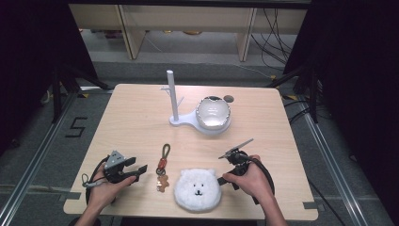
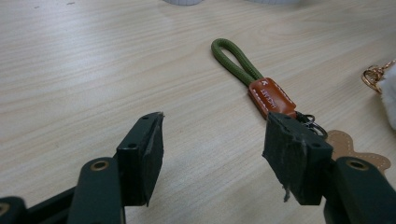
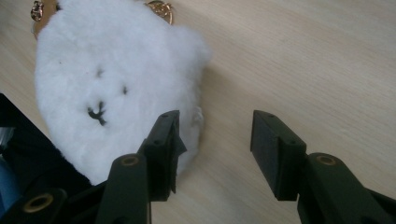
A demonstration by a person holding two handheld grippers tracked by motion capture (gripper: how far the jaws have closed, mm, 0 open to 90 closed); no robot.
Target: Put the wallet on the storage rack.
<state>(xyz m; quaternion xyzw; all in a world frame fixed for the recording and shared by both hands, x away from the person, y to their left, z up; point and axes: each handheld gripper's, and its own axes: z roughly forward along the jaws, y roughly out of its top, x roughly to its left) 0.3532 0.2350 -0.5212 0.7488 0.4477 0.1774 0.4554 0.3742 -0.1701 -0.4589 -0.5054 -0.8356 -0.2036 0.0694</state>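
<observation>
The keychain (image 1: 163, 165) lies low and centre-left in the high view, its long axis running up the frame, loop at the top. The left gripper (image 1: 139, 170) sits just left of it, nearer than the right gripper (image 1: 221, 180), which is beside the plush (image 1: 197, 189). Both stand half open, holding nothing.

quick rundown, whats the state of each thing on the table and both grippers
left gripper: open, fingers empty, beside the keychain
right gripper: open, nothing held, at the plush's edge
green loop keychain: lying flat, untouched
white bear plush: lying flat, face up
white stand: upright, nothing hung on its post
</observation>
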